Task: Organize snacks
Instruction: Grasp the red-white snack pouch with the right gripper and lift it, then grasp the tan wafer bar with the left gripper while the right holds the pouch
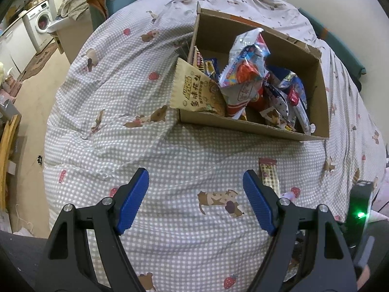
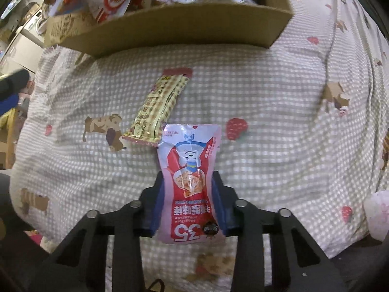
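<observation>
An open cardboard box [image 1: 243,124] heaped with several snack packets [image 1: 245,58] sits on the checked quilt. My left gripper [image 1: 195,172] hangs open over bare quilt in front of the box, nothing between its blue pads [image 1: 132,199]. A yellow checked snack bar [image 1: 268,175] lies just beyond its right finger. In the right wrist view my right gripper [image 2: 187,174] is shut on a pink and red snack pouch [image 2: 189,146], which is pinched at its waist. The pouch's far end touches the snack bar [image 2: 158,107] lying below the box wall [image 2: 170,29].
The quilt [image 1: 145,97] covers a bed whose left edge drops to the floor [image 1: 31,102]. A washing machine [image 1: 40,22] stands far left. A pale pink object [image 2: 379,214] lies at the quilt's right edge. The right gripper's body with a green light [image 1: 361,215] shows at right.
</observation>
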Demonstrator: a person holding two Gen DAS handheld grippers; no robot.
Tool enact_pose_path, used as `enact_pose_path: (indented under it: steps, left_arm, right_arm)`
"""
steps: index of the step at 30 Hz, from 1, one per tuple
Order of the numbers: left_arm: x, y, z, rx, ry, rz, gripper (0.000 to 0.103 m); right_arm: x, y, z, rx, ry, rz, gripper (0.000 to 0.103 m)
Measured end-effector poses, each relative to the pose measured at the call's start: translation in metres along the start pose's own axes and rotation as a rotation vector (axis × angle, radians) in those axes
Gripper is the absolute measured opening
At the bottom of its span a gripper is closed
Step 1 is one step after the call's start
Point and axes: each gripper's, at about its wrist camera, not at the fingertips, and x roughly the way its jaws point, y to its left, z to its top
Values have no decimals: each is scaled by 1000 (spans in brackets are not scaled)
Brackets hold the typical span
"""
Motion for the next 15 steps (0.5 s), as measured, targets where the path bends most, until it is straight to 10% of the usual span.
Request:
enact_pose_path:
  steps: [15]
  left_arm:
    - [23,-11,-10,47,69,40,77]
  right_arm:
    - [-67,-76,23,182,-174,157,33]
